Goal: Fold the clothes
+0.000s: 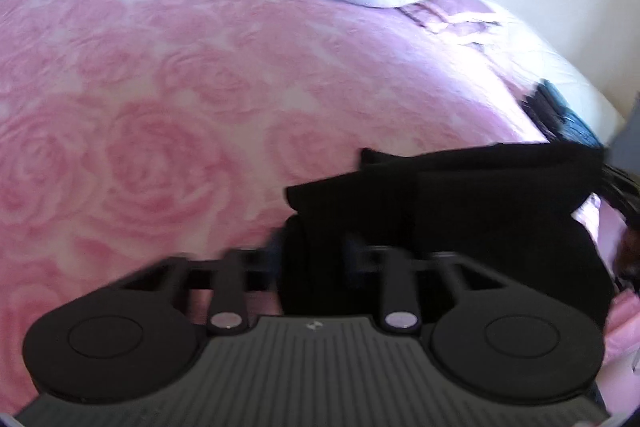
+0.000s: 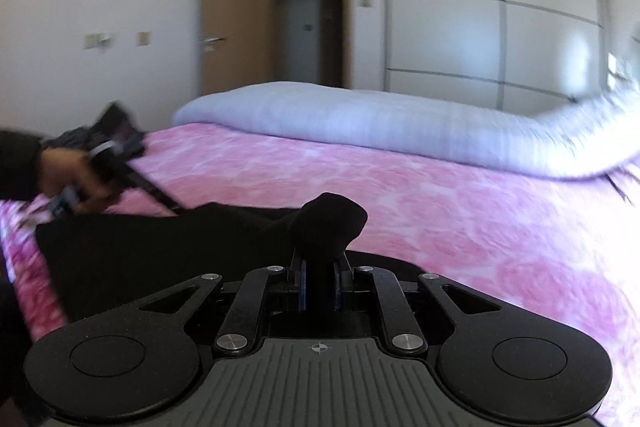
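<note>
1. A black garment (image 2: 168, 247) lies near the edge of a bed covered with a pink rose-patterned blanket (image 1: 168, 115); both grippers have hold of it.
2. The right gripper (image 2: 319, 283) has its blue-padded jaws pressed nearly together on a bunched fold of the black cloth, which pokes up above the fingertips in a rounded lump.
3. The left gripper (image 1: 316, 259) also has its jaws closed in on the dark fabric (the picture is blurred there, and black cloth against black fingers makes the exact gap hard to read). The garment rises from between the fingers and stretches off to the right in a flat folded band.
4. In the right wrist view, the person's left hand (image 2: 70, 179) shows at the far left, wrapped around the handle of the other tool, just above the spread part of the garment.
5. A pale grey duvet (image 2: 360, 123) lies rolled along the far side of the pink blanket.
6. Behind the bed stand an open wooden door (image 2: 236, 11) and a white panelled wardrobe (image 2: 492, 15).
</note>
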{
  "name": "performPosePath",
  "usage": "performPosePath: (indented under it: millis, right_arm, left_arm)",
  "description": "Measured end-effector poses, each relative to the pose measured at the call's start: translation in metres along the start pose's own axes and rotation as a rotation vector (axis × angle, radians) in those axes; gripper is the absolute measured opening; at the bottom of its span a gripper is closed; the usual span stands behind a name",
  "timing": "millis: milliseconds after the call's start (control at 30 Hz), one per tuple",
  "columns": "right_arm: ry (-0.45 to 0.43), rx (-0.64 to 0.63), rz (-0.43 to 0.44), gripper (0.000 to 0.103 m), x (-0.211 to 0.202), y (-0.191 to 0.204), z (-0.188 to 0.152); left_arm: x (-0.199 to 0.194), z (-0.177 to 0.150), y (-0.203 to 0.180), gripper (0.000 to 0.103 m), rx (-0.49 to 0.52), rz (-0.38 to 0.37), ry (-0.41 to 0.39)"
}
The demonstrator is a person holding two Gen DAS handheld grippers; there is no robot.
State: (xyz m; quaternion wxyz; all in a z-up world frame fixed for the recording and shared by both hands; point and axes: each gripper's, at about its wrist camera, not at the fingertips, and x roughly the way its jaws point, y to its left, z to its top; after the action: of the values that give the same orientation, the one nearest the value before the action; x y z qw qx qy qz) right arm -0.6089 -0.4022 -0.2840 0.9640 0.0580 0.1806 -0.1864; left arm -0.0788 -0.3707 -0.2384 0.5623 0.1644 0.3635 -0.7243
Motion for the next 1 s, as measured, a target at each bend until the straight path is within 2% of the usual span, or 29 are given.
performPosePath:
  millis: [100, 167, 233, 333, 400, 433, 467, 567, 633, 700, 767, 867, 933, 1000]
  right_arm:
    - [-0.015, 0.045, -0.014, 0.009, 0.002, -0.022, 0.016]
    - [-0.013, 0.059, -0.021, 0.009, 0.008, -0.035, 0.027]
    - [0.019, 0.076, -0.035, 0.009, 0.025, -0.045, 0.032]
    - [0.149, 0.145, -0.055, 0.009, 0.065, -0.064, 0.017]
    - [0.223, 0.293, -0.026, 0.009, 0.080, -0.083, 0.002]
    - [0.216, 0.364, -0.012, 0.010, 0.078, -0.091, -0.003]
    - [0.201, 0.399, -0.006, 0.011, 0.073, -0.096, -0.003]
    - [0.185, 0.375, -0.008, 0.017, 0.058, -0.095, 0.000]
    - [0.188, 0.374, -0.011, 0.020, 0.051, -0.095, 0.002]
    - [0.186, 0.383, -0.016, 0.031, 0.048, -0.093, 0.005]
    - [0.176, 0.391, -0.018, 0.041, 0.048, -0.085, 0.009]
    - [0.172, 0.400, -0.011, 0.043, 0.065, -0.075, 0.013]
    - [0.175, 0.403, -0.019, 0.043, 0.072, -0.072, 0.011]
    - [0.192, 0.402, -0.030, 0.041, 0.075, -0.072, 0.009]
  left_arm:
    - [-0.019, 0.002, -0.013, 0.013, 0.044, 0.007, -0.074]
    - [-0.021, 0.005, -0.015, 0.013, 0.051, 0.022, -0.091]
    - [-0.007, 0.007, -0.010, 0.013, 0.039, 0.041, -0.070]
    - [0.014, 0.008, 0.000, 0.013, 0.007, 0.060, -0.034]
    - [0.021, 0.010, 0.005, 0.016, -0.018, 0.057, -0.004]
    - [0.019, 0.012, 0.008, 0.020, -0.034, 0.057, 0.003]
    - [0.015, 0.014, 0.010, 0.022, -0.043, 0.063, 0.001]
    - [-0.013, 0.019, 0.012, 0.022, -0.056, 0.075, -0.041]
    - [-0.031, 0.025, 0.009, 0.027, -0.079, 0.053, -0.073]
    - [-0.035, 0.031, -0.002, 0.033, -0.072, 0.006, -0.072]
    - [-0.024, 0.037, -0.016, 0.040, -0.040, -0.034, -0.032]
    - [0.017, 0.043, -0.036, 0.040, 0.050, -0.048, 0.059]
    - [0.045, 0.042, -0.044, 0.038, 0.118, -0.027, 0.134]
    - [0.053, 0.042, -0.053, 0.016, 0.196, -0.005, 0.143]
